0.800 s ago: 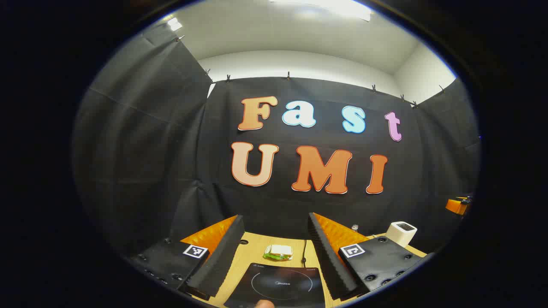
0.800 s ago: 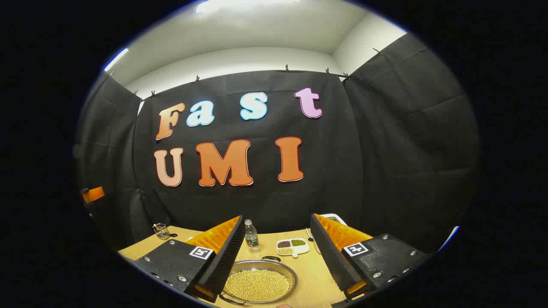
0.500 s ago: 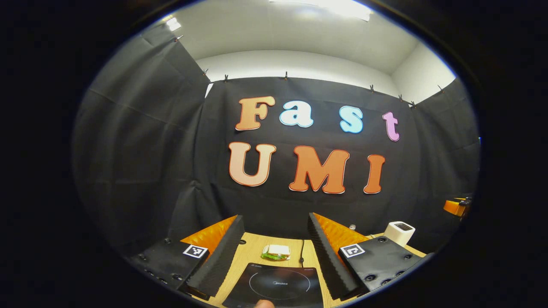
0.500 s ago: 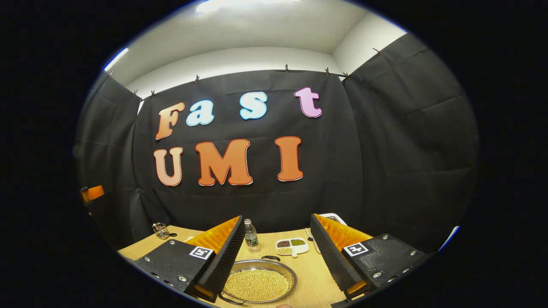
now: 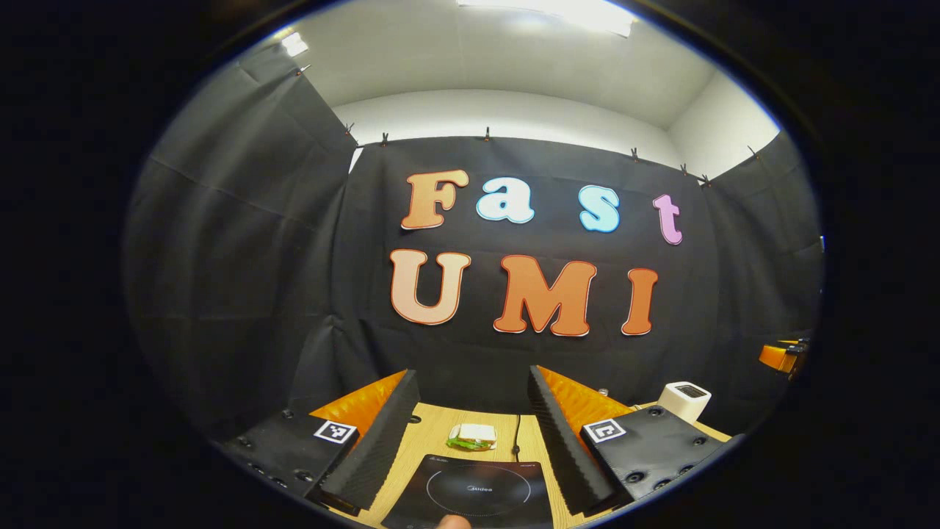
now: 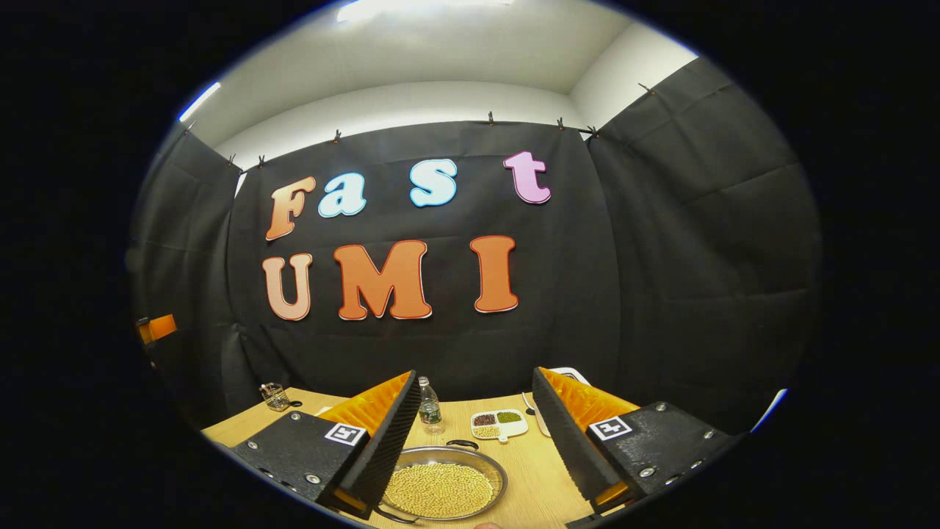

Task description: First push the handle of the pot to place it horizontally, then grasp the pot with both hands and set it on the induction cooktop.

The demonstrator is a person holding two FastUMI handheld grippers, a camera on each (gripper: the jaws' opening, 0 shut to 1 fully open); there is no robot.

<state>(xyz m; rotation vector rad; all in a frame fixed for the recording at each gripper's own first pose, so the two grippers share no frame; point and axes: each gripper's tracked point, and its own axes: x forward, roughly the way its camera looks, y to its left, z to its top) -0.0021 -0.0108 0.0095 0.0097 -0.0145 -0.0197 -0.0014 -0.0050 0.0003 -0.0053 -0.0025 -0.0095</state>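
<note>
In the right gripper view a shallow metal pot [image 6: 443, 488] full of pale beans sits on the wooden table [image 6: 540, 477], below and between the fingers of my right gripper [image 6: 476, 386]. One dark loop handle [image 6: 463, 444] shows at its far rim, another at the near left edge. That gripper is open and holds nothing. In the left gripper view the black induction cooktop [image 5: 477, 492] lies flat on the table, below my left gripper [image 5: 470, 382], which is open and empty too.
Behind the cooktop lie a wrapped sandwich [image 5: 472, 436] and a cable; a white appliance [image 5: 684, 399] stands at the right. Beyond the pot are a water bottle [image 6: 429, 413], a divided dish of beans [image 6: 499, 423] and a glass jar [image 6: 276, 397] at far left.
Both views have shifted slightly; the cooktop and sandwich sit a little lower in the left gripper view. Both grippers stay open.
</note>
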